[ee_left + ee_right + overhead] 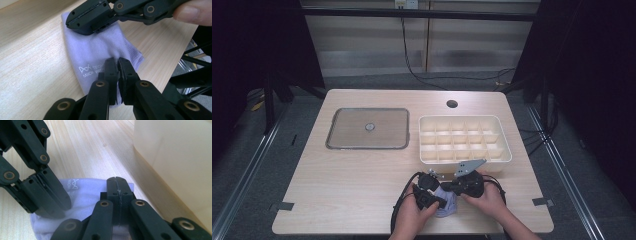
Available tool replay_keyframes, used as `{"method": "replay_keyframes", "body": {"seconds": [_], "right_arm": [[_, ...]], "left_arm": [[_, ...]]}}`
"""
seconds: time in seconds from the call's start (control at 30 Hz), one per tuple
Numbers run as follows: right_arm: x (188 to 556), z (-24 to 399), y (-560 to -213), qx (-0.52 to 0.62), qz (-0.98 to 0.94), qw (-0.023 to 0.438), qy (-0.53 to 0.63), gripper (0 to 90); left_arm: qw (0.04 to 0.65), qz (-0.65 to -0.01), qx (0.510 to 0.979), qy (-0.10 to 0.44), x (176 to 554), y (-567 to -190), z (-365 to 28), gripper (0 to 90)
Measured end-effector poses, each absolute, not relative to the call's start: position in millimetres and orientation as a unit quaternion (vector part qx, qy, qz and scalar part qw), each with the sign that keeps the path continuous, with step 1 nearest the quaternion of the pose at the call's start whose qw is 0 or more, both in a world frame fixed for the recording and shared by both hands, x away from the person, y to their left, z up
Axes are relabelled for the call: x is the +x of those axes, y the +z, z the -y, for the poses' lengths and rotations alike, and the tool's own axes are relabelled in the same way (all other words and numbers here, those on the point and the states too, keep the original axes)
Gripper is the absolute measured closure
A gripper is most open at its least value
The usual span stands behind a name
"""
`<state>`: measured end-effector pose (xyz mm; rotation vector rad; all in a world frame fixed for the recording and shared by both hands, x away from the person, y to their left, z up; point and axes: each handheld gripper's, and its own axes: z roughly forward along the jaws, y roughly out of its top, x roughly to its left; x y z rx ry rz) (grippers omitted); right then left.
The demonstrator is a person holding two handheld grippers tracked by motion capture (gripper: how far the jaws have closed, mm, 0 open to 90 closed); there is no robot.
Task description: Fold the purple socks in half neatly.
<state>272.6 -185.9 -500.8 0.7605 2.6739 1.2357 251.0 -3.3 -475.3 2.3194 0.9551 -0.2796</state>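
A small pale lilac microfibre cloth lies folded near the front edge of the light wood-grain surface, between the person's two hands and just in front of the compartment box. Its weave is fine and soft, with a waffle-like texture showing on the folded-under layer at one edge, and a white printed logo with lettering sits on its top face.

The left gripper, a matte black linkage of flat plastic bars joined by brass-coloured rivets, has its jaws drawn together on the cloth, a fold of fabric pinched in the narrow slit between the ribbed pads. The cloth puckers slightly where the jaws bite.

The right gripper, of the same black build and carrying a grey three-cornered metal plate on top, has its jaws pressed fully together; the seam between them is a thin line, and a sliver of the white-lilac fabric shows caught in it at the cloth's far edge. In the left gripper view those jaws lie flat on the upper end of the cloth.

Beyond the hands stands a cream rectangular plastic box with rounded corners, divided by thin walls into a grid of small square compartments. To its left rests a shallow, rounded-square metal tray with a dull grey sheen and a small round disc at its centre. A round cable hole is cut in the surface near its far edge.
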Motion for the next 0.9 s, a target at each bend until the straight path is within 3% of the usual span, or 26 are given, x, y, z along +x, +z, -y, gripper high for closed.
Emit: {"method": "replay_keyframes", "body": {"seconds": [0.27,0.53,0.73,0.9], "right_arm": [[273,190,-493,0.258,-0.876,0.064,0.403,86.2],[268,215,-476,0.290,-0.853,0.071,0.428,81.5],[265,220,-474,0.299,-0.852,0.069,0.425,76.0],[259,219,-470,0.300,-0.850,0.069,0.427,74.3]], "left_arm": [[0.324,-0.367,0.865,-0.111,251,-478,7,84.9],[0.343,-0.364,0.857,-0.121,252,-477,17,76.5],[0.340,-0.353,0.866,-0.098,254,-465,10,67.7],[0.338,-0.355,0.868,-0.077,259,-456,-4,65.6]]}}
